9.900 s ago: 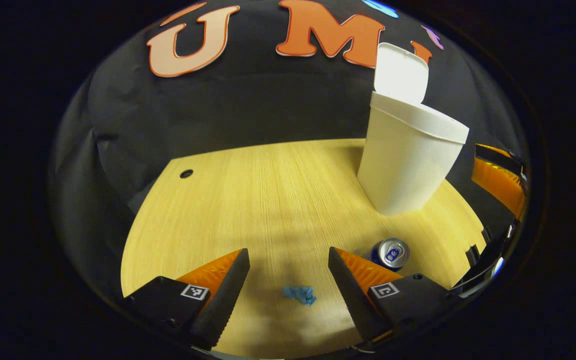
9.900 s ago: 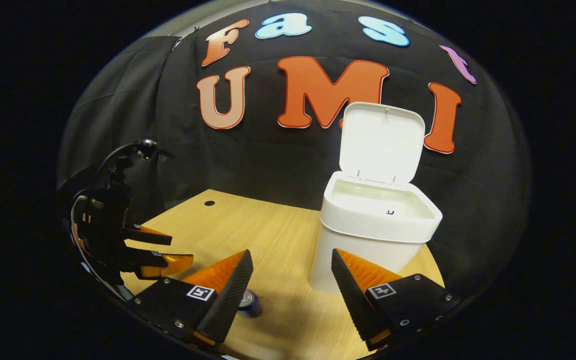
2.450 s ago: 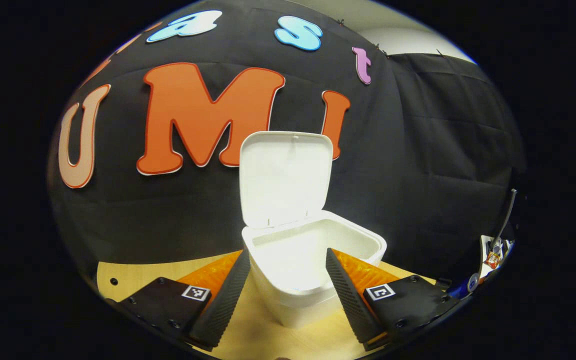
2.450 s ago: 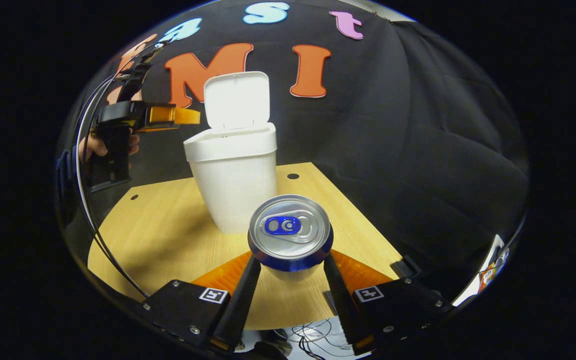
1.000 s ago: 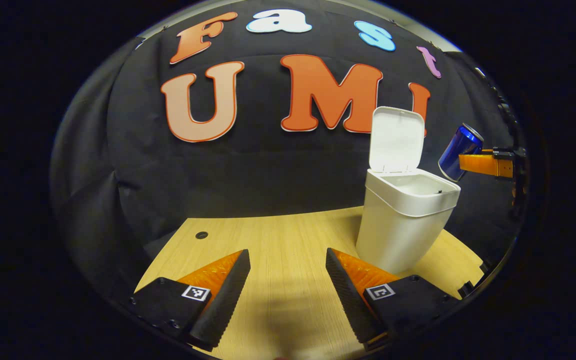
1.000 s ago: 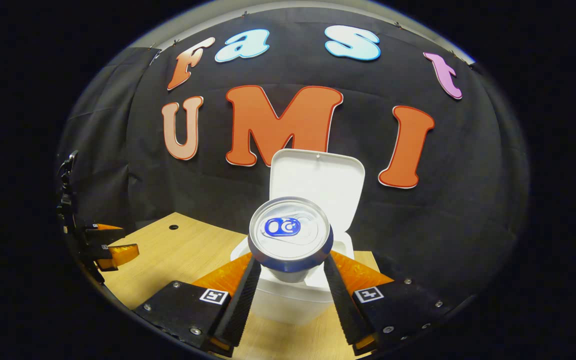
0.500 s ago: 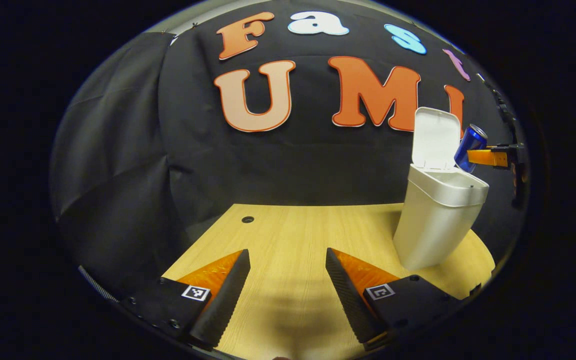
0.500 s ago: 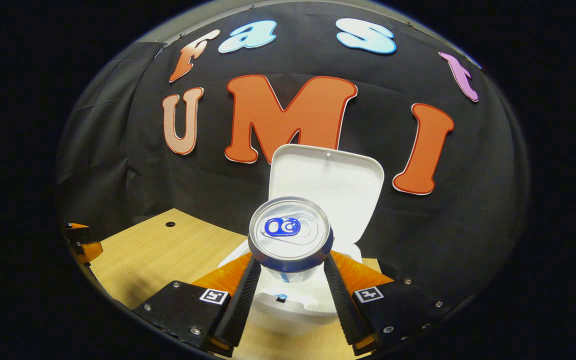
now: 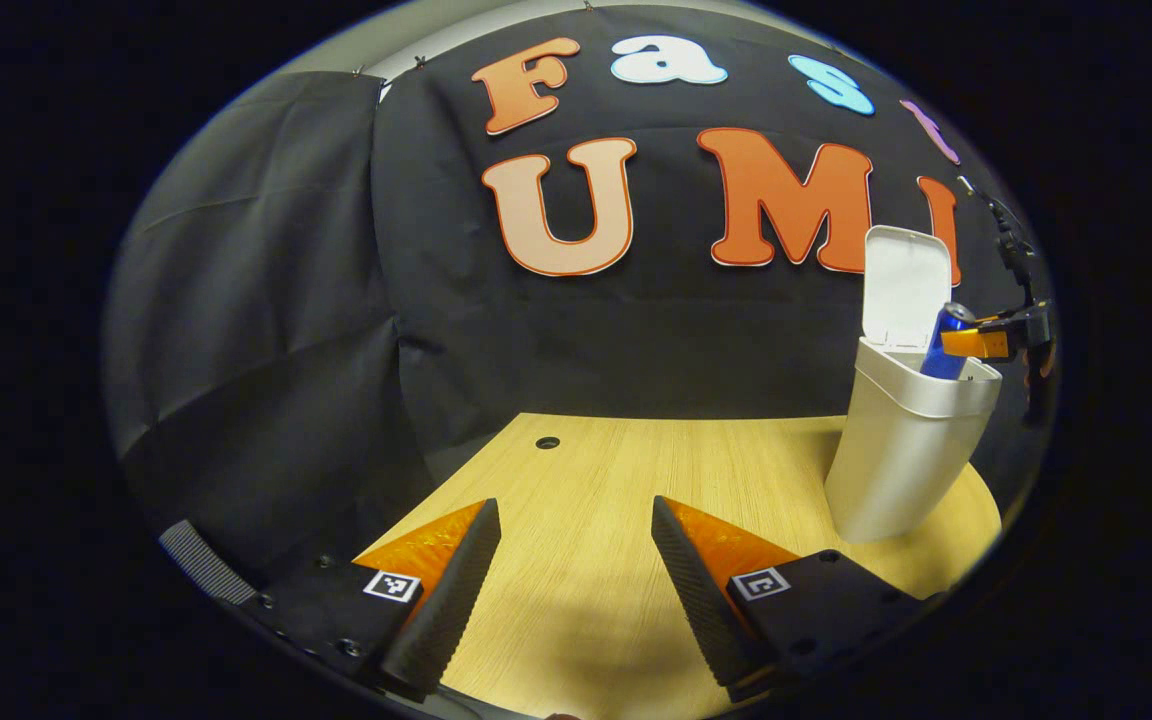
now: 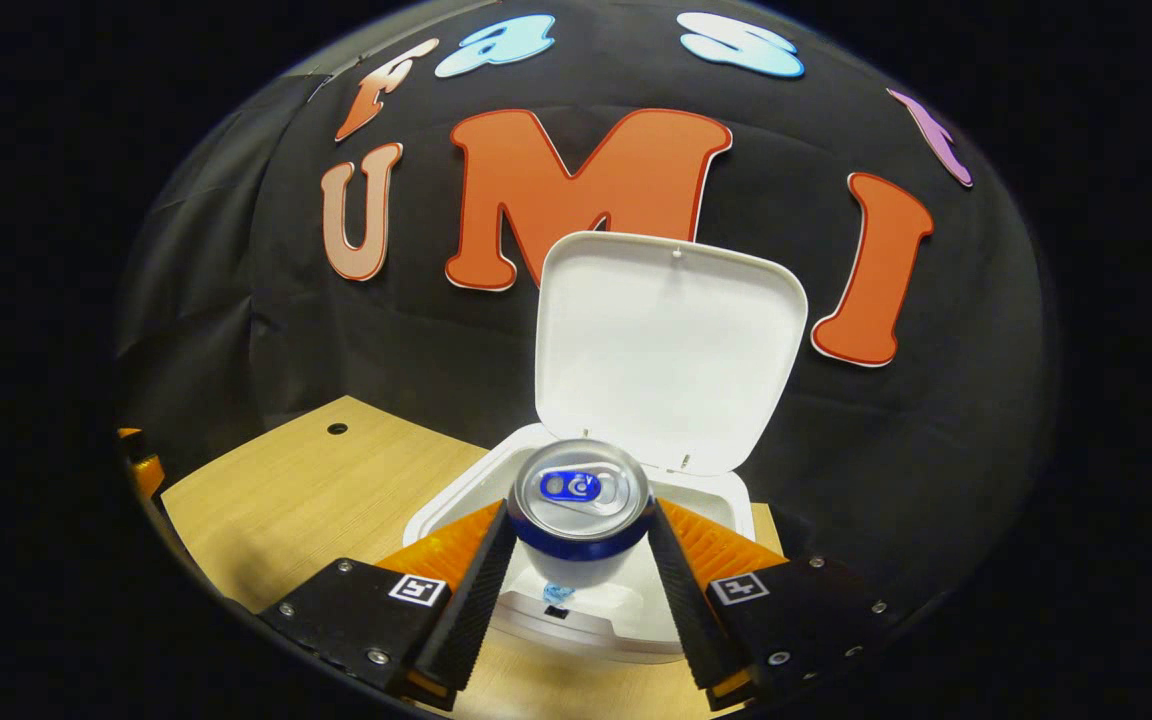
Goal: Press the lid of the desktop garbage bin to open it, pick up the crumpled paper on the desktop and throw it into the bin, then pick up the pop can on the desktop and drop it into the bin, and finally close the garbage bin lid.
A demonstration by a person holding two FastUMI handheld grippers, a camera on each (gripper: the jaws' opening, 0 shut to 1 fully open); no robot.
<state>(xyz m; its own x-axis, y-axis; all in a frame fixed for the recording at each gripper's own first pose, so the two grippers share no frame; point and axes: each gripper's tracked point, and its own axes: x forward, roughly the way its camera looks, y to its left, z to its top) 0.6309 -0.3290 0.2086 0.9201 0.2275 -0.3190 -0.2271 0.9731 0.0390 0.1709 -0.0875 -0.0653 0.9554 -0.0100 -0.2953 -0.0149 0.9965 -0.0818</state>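
One pop can point(image 10: 581, 505) clamped in right gripper point(image 10: 581, 580) above one bin point(image 10: 456, 505); left gripper point(image 9: 571, 590) apart.

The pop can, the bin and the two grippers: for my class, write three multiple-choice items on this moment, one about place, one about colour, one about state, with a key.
1. Where is the pop can?
A. Lying on the desktop
B. Over the open bin, between the right gripper fingers
C. In the left gripper

2. What colour is the bin's lid?
A. White
B. Blue
C. Orange

3. How is the left gripper?
A. Shut on paper
B. Shut on the can
C. Open, holding nothing

Key: B, the right gripper view shows the can above the bin's mouth; A, the raised lid is white; C, bare desktop shows between its fingers.
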